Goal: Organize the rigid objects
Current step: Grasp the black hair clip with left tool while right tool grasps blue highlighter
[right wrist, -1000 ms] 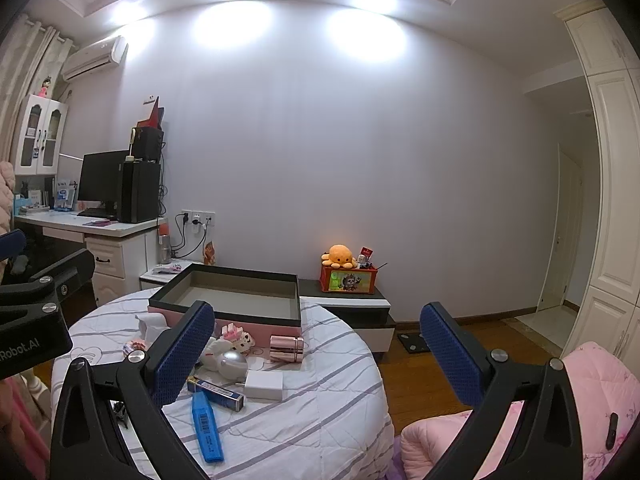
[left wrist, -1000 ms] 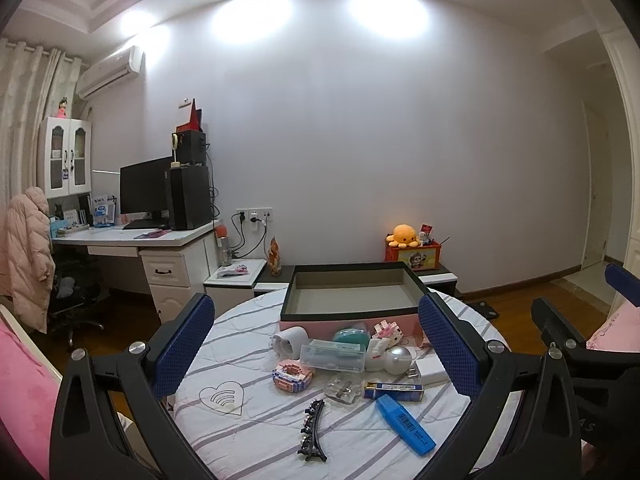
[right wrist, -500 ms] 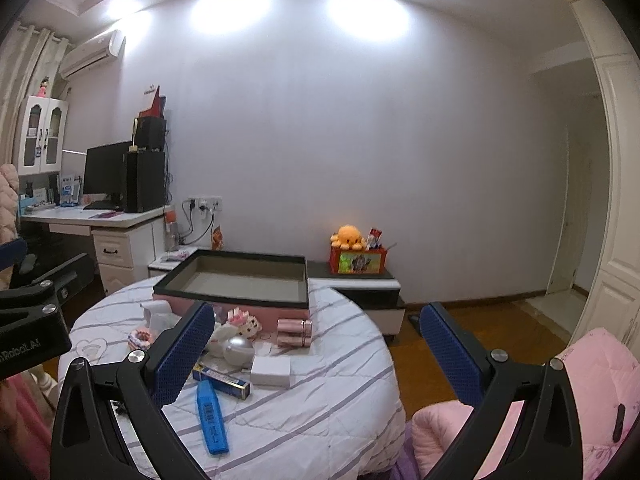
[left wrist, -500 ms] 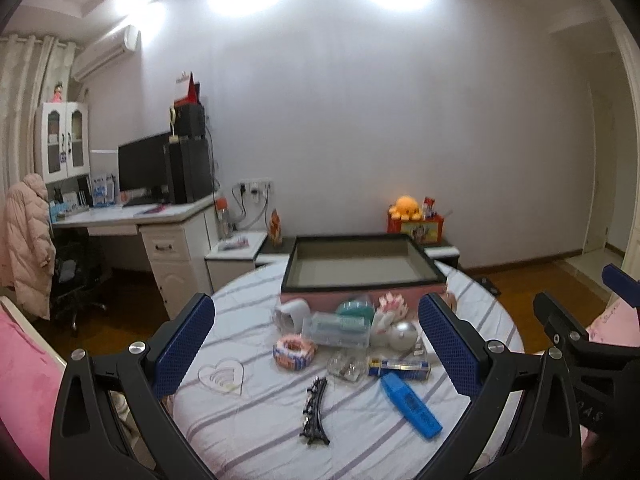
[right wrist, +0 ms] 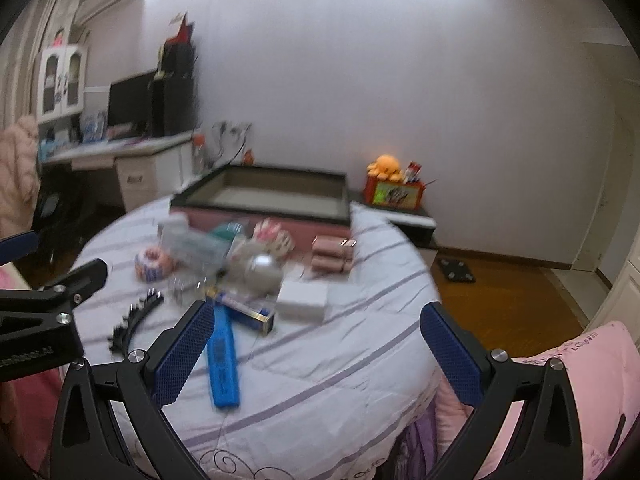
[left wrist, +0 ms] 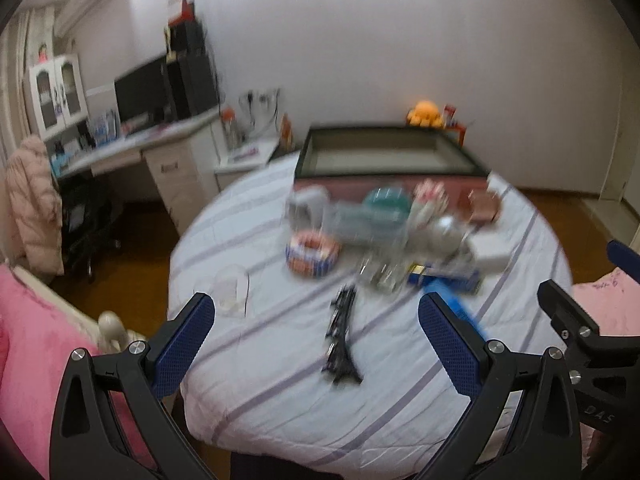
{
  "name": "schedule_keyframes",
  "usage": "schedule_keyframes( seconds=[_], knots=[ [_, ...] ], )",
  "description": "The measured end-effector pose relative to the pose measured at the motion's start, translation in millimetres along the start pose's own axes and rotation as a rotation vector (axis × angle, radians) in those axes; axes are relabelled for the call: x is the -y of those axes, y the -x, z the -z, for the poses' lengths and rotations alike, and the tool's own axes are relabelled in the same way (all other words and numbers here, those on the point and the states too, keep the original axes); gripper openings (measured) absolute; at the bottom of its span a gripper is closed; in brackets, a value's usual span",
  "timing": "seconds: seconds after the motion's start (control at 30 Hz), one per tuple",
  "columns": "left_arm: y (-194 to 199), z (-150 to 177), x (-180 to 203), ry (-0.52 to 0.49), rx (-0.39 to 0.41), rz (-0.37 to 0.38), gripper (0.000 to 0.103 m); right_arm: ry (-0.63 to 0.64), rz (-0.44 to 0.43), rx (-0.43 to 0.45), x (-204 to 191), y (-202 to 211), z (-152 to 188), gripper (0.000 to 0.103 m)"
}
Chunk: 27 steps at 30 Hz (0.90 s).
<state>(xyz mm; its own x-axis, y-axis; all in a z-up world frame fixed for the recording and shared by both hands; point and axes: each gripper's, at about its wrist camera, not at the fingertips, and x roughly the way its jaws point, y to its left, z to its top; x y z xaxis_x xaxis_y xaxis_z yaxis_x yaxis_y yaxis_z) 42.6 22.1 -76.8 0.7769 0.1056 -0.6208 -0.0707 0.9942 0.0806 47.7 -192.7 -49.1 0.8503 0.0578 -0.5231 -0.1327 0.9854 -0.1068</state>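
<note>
Black plastic with teeth along one edge, the hair clip (left wrist: 341, 340) lies alone on the striped tablecloth (left wrist: 280, 392) in the left wrist view, at about 12 o'clock from the left gripper (left wrist: 316, 344) and nearest to it of all the objects. The fingers of this gripper stand wide apart and hold nothing. If the clip is the first thing to take (this is my judgement, not something shown), the fingers should come down on both sides of its thin body, across the short width, and close slowly, because such a thin piece can slip flat on the cloth. The other things make a blurred heap at 1 o'clock: a round pink and blue tin (left wrist: 312, 254), a teal lid (left wrist: 386, 202), a blue flat bar (left wrist: 456, 304). Behind them, at 12 o'clock and far, stands the open box (left wrist: 384, 152) with dark rim and pink wall, which seems to be empty.

In the right wrist view the right gripper (right wrist: 316, 344) is also fully open and empty. The blue flat bar (right wrist: 223, 364) lies at 11 o'clock, just beside the left finger, and a white small box (right wrist: 302, 300) is at 12 o'clock, near a silver ball (right wrist: 262, 274). The pink rolls (right wrist: 332, 254) lie at 12 o'clock further away, close to the wall of the open box (right wrist: 260, 194). The bar is long and rigid, so it is better to grip it near its middle, or it can tilt when lifted.
</note>
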Motion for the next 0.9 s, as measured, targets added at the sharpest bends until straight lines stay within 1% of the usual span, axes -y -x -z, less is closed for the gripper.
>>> schedule_keyframes(
  seconds=[0.13,0.2,0.23,0.37,0.47,0.53,0.7,0.77,0.8,0.87,0.9],
  knots=[
    [-30,9,-9,0.025,-0.11,-0.009,0.103,0.049,-0.039,-0.062,-14,-21,5,0.103],
    [-38,10,-10,0.022,-0.138,-0.015,0.103,0.065,-0.054,-0.083,-18,-29,6,0.102],
    [-41,11,-10,0.016,-0.148,-0.018,0.103,0.075,-0.068,-0.096,-20,-33,6,0.099],
    [-51,8,-7,-0.019,-0.172,-0.017,0.103,0.098,-0.117,-0.142,-29,-49,6,0.098],
    [-64,8,-2,-0.057,-0.209,-0.02,0.103,0.108,-0.153,-0.187,-34,-62,6,0.092],
    [-74,8,-1,-0.067,-0.236,-0.019,0.103,0.117,-0.162,-0.21,-37,-69,7,0.085],
    [-100,10,-5,-0.059,-0.332,0.033,0.102,0.132,-0.208,-0.277,-47,-89,10,0.07],
    [-105,10,-9,-0.048,-0.34,0.059,0.102,0.135,-0.231,-0.315,-52,-98,13,0.063],
    [-106,9,-10,-0.048,-0.342,0.076,0.101,0.133,-0.248,-0.338,-54,-102,15,0.057],
    [-108,9,-12,-0.03,-0.354,0.103,0.099,0.125,-0.262,-0.341,-54,-105,17,0.054],
    [-107,9,-12,-0.028,-0.354,0.111,0.096,0.133,-0.259,-0.342,-55,-105,17,0.05]
  ],
)
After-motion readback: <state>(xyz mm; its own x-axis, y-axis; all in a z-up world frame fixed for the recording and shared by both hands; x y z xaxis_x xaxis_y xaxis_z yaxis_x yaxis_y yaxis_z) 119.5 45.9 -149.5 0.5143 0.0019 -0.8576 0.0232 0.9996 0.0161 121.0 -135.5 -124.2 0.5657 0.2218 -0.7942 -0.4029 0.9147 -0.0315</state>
